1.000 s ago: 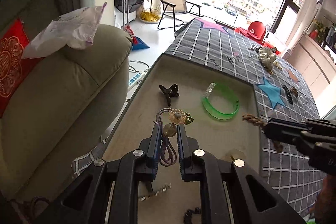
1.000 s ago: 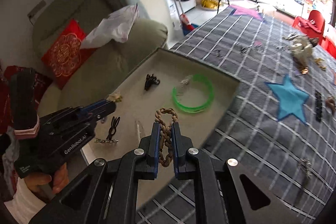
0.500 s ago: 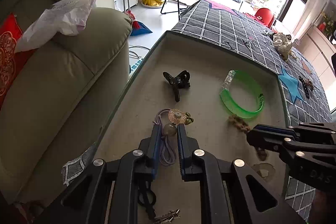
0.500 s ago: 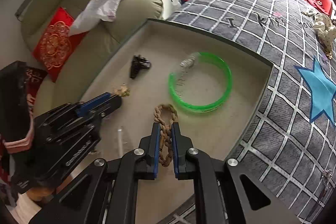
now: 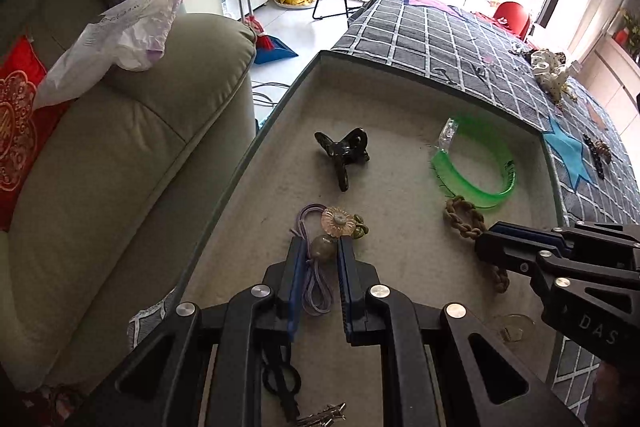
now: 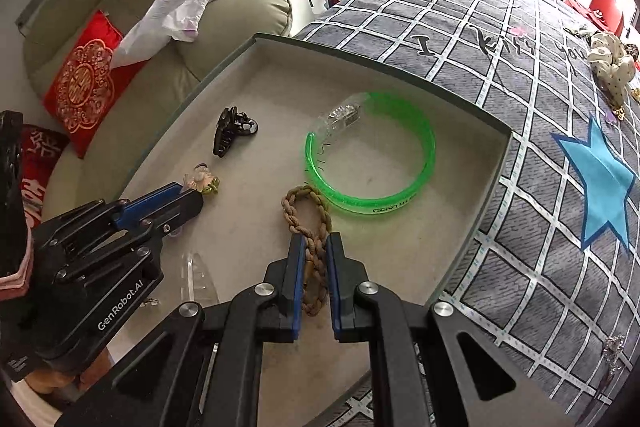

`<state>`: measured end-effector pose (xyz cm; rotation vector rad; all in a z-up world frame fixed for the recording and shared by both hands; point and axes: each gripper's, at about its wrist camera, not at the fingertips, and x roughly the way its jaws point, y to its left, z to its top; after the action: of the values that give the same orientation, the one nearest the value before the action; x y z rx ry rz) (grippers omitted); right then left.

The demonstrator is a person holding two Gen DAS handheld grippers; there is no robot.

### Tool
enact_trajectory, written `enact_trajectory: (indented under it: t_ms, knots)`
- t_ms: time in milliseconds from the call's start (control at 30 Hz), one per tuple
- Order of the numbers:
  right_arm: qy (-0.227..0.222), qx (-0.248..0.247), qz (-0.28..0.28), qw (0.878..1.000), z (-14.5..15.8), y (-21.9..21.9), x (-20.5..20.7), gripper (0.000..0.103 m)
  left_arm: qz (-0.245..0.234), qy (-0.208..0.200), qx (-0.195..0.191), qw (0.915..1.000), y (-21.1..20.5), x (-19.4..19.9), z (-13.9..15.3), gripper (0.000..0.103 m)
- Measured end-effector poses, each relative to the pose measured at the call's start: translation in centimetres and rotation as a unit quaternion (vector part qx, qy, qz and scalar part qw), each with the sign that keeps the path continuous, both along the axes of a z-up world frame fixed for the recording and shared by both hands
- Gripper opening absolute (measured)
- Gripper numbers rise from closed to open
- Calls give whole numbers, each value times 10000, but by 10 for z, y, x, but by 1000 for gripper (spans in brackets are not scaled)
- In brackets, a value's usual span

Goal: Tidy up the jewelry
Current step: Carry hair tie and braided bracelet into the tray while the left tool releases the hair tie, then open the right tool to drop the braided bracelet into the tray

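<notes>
A beige felt-lined tray [image 5: 400, 99] [image 6: 400, 75] lies on the checked table. My left gripper [image 5: 319, 247] is shut on a purple hair tie with a pink flower and bead [image 5: 338, 223], low over the tray floor; the flower also shows in the right wrist view [image 6: 200, 179]. My right gripper [image 6: 313, 247] is shut on a brown braided bracelet [image 6: 306, 211], whose loop rests on the tray beside the green bangle [image 6: 372, 151]. The bracelet [image 5: 466, 219] and right gripper [image 5: 486, 241] also show in the left wrist view.
A black claw clip [image 5: 346, 151] and the green bangle [image 5: 476, 171] lie in the tray. A clear piece [image 6: 196, 275], black tie [image 5: 280, 383] and small metal clips lie near its front. More jewelry [image 6: 612, 67] sits on the cloth. A sofa [image 5: 120, 147] stands left.
Both grippers moved forward and down into the tray. The braided bracelet now lies on the tray floor by the green bangle; the hair tie is lower too.
</notes>
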<state>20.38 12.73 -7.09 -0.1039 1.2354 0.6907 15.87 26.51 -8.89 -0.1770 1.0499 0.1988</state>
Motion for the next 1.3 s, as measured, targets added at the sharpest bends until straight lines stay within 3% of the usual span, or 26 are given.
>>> enact_trajectory:
  t_ms: [333,367,400,433,467,867,933,1000,1033,1300]
  knots:
    - [-151,158,-123,9997,17,-19,-2,13,218,5,-43,9998,5,-3,2,17]
    - [-200,184,-152,9995,22,-22,-3,13,217,0,-64,9997,5,-3,3,22]
    - [-222,205,-167,9994,25,-25,-4,13,211,-11,-67,9998,4,-3,3,34]
    - [-227,223,-174,9993,27,-26,-4,13,225,-34,-36,9997,4,-3,4,73]
    - [-228,243,-178,9993,28,-29,-5,13,271,-132,28,9995,3,-6,7,93]
    - [-147,413,-298,9986,35,-39,-3,15,172,-564,-7,9983,0,-22,39,93]
    - [-124,494,-312,9982,37,-40,-3,23,200,-661,-71,9976,4,-29,47,93]
    - [-130,560,-316,9978,39,-40,-3,46,320,-733,-104,9967,9,-36,54,103]
    - [-137,578,-311,9977,39,-38,-4,50,386,-786,-98,9961,11,-39,57,103]
    - [-74,643,-263,9976,37,-35,-8,54,523,-699,54,9962,7,-48,58,103]
